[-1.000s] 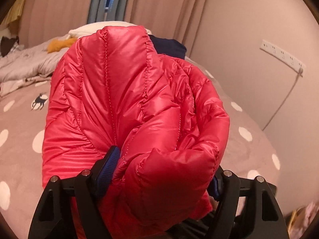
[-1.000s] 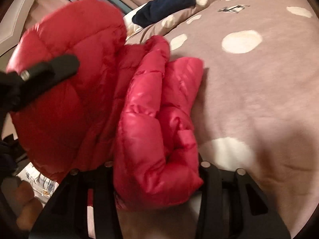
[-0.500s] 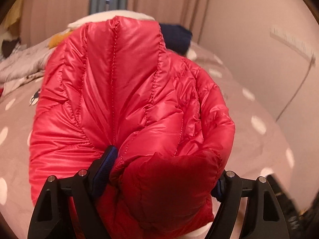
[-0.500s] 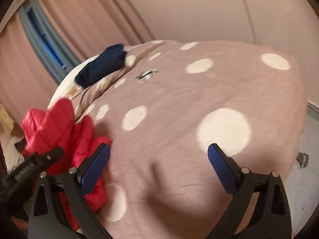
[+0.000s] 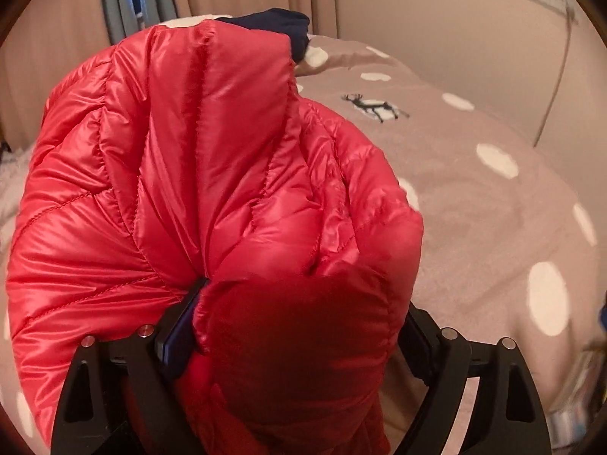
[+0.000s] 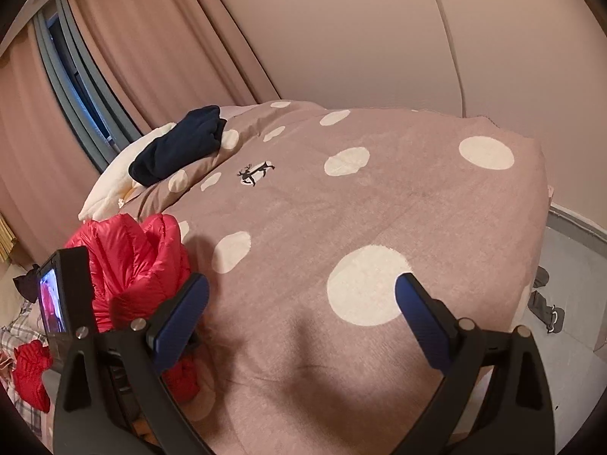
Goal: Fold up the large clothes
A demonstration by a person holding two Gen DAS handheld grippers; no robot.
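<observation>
Left wrist view, left gripper (image 5: 299, 326) clamping red puffer jacket (image 5: 212, 189), right gripper (image 6: 301, 303) spread empty, no legible writing.

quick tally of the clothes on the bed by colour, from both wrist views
red: 1, the puffer jacket, bunched up and gripped in the left claw
navy: 1, a dark garment lying at the far end of the polka-dot bedspread
total: 2
The right claw holds nothing.
</observation>
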